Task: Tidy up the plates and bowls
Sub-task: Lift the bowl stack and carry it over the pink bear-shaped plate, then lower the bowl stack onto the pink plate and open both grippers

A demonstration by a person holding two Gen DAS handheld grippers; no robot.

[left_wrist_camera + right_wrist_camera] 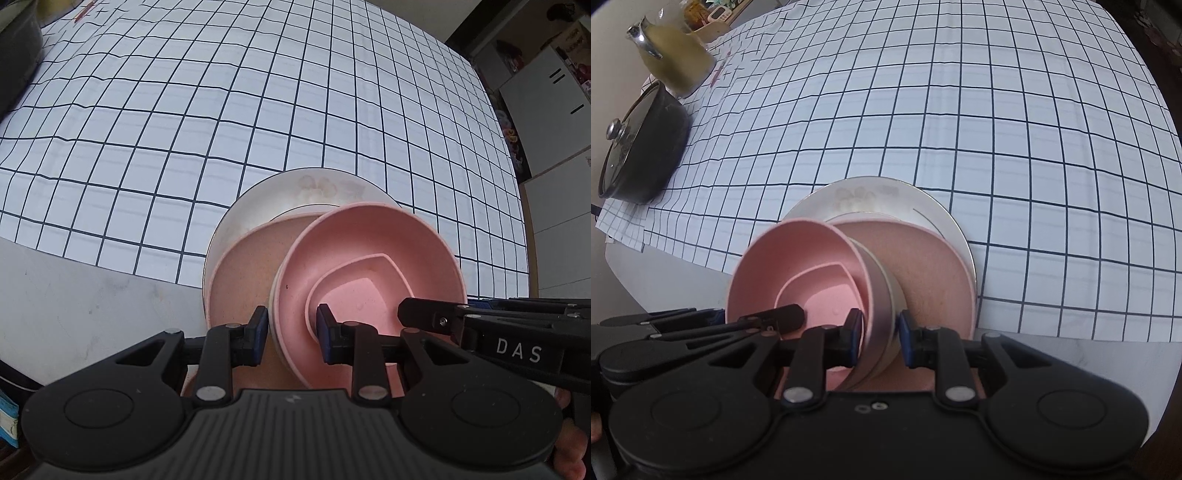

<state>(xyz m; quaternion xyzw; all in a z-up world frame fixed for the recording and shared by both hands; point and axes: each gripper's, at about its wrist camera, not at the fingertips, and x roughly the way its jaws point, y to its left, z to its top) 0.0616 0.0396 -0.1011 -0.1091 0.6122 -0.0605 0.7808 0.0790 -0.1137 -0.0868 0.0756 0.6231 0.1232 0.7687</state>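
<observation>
A white flowered plate (295, 195) (871, 195) lies on the checked tablecloth with a pink plate (243, 273) (934, 266) on it. On these stands a nest of bowls: a pink bowl (369, 243) (798, 251) holding a small squarish pink bowl (365, 291) (823, 291), set in a cream bowl (895, 291). My left gripper (291, 328) is shut on the left rims of the bowl nest. My right gripper (881, 332) is shut on the right rims; it also shows in the left wrist view (421, 314).
A black lidded pot (639, 147) and a glass jug of yellow liquid (676, 55) stand at the far left on the tablecloth (997, 129). Bare grey tabletop (92, 295) lies at the near edge. White cabinets (546, 92) stand to the right.
</observation>
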